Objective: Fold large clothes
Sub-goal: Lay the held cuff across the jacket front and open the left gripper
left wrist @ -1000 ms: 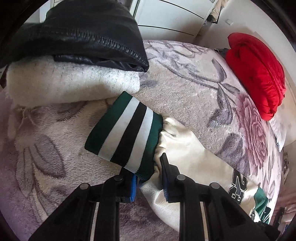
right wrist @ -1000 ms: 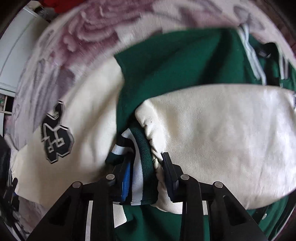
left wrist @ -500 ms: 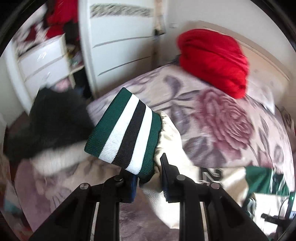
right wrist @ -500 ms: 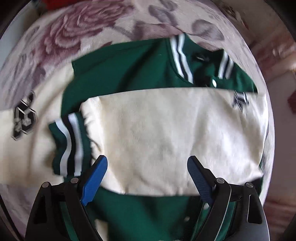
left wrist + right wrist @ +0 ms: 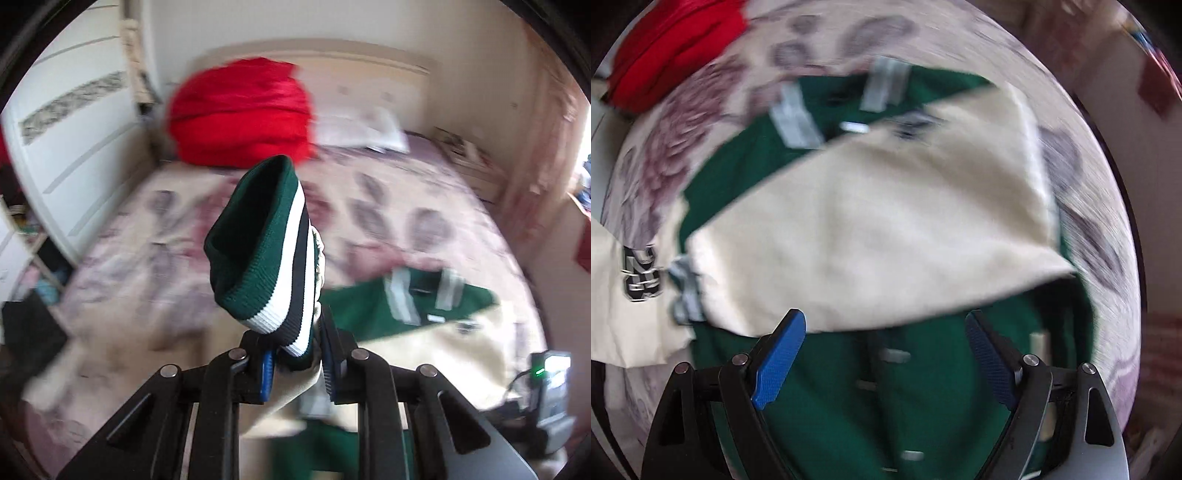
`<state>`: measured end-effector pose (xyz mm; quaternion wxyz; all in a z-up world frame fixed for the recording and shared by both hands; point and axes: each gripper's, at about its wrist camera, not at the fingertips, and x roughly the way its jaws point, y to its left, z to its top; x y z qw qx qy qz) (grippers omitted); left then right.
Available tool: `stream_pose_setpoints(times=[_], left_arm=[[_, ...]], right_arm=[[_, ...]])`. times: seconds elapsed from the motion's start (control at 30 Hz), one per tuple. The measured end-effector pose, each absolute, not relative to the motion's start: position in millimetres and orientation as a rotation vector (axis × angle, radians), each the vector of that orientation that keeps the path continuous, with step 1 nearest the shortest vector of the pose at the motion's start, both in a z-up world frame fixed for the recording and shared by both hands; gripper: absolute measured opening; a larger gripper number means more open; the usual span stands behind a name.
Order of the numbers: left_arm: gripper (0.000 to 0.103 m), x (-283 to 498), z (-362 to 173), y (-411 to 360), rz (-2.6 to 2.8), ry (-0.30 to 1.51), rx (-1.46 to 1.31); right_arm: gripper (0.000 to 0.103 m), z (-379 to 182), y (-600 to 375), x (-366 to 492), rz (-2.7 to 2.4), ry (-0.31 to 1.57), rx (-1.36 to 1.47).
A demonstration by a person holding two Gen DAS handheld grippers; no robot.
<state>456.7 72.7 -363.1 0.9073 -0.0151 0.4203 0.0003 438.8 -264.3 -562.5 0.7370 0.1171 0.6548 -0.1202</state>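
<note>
A green varsity jacket (image 5: 849, 398) with cream sleeves lies on the bed. One cream sleeve (image 5: 871, 236) is folded across its green body. My left gripper (image 5: 295, 363) is shut on the other sleeve at its green, white and black striped cuff (image 5: 273, 258) and holds it raised above the bed. The jacket's collar (image 5: 421, 295) shows beyond it. My right gripper (image 5: 886, 354) is open and empty, above the green front near the folded sleeve's lower edge. A "23" patch (image 5: 641, 275) shows on the sleeve at left.
The bed has a floral blanket (image 5: 155, 236). A red bundle (image 5: 243, 110) and a white pillow (image 5: 362, 129) lie near the headboard. White wardrobe doors (image 5: 70, 122) stand left of the bed. A black item (image 5: 29, 325) lies at the left edge.
My left gripper has lifted the striped cuff off the bed and swung toward the headboard. My right gripper let go of the other cuff, opened and drew back.
</note>
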Motion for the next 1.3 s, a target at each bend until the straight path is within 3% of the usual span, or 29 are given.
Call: stream_pose_setpoints(times=[0.27,0.47,0.53,0.6,0.67,0.83,1.1,1.3], left_arm=[[0.018,497.7,-434.1,-164.4,-0.240,1.067,0.008],[0.024,514.1,-500.4,-255.2,-0.215,1.231,0.089],[0.036,518.6,-514.2,-265.2,-0.198,1.260,0.106],[0.078,522.2,-521.6,-274.2,-0.202,1.280,0.119],[0.082,520.5,-522.3,-284.8,-0.213,1.258,0.132],[0.082,517.1,-503.6,-275.8,-0.162,1.205,0.161],[0.082,514.5,-506.4,-122.8,0.233,1.197,0.206],[0.082,511.9,-536.1,-24.3,0.424,1.273,0.172]], right_arm=[[0.089,-576.4,-477.7,366.7,-0.471,1.481,0.446],[0.089,-578.0,-571.2,337.9,-0.481,1.478,0.550],[0.089,-578.5,-591.0,332.2,-0.448,1.474,0.587],[0.089,-578.7,-603.1,329.1,-0.404,1.469,0.626],[0.089,-583.4,-610.1,330.6,-0.356,1.471,0.659],[0.089,-586.1,-603.4,348.1,-0.236,1.446,0.738],[0.089,-591.0,-537.1,440.4,0.075,1.364,0.894],[0.089,-651.5,-454.1,517.8,0.169,1.527,0.825]])
